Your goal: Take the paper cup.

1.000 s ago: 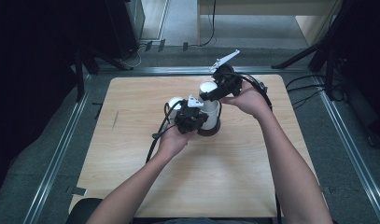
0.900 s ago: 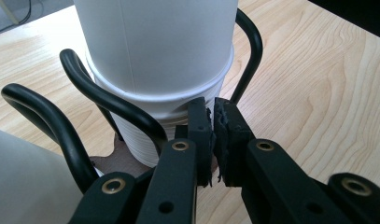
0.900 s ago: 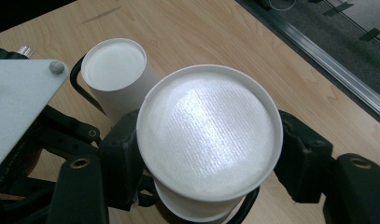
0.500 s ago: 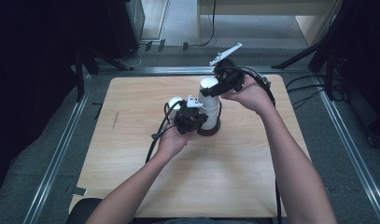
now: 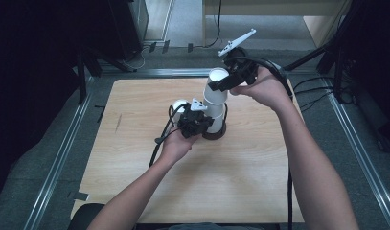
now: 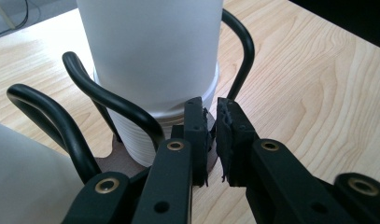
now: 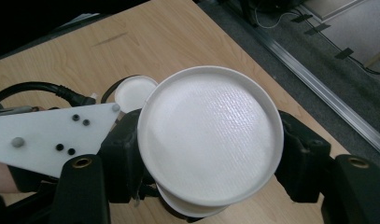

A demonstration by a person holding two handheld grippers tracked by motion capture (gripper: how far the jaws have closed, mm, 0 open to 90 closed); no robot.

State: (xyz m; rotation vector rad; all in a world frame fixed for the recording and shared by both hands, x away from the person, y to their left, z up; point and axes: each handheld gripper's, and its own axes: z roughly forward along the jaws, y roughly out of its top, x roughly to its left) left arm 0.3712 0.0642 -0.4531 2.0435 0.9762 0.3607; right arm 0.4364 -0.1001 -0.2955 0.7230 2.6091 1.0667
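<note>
From above, my right claw (image 5: 220,85) at upper centre grips the top white paper cup (image 5: 215,86), raised off the cup stack (image 5: 216,117) in a black wire holder (image 5: 216,133) mid-table (image 5: 259,191).

Left gripper view: my left claw (image 6: 212,140) is clenched on the holder's wire at centre.

Right gripper view: the cup fills centre between my jaws.

the right gripper (image 5: 220,86) has risen, drawing the top white paper cup (image 5: 216,87) upward out of the stack; its grey plate now sits higher too
</note>
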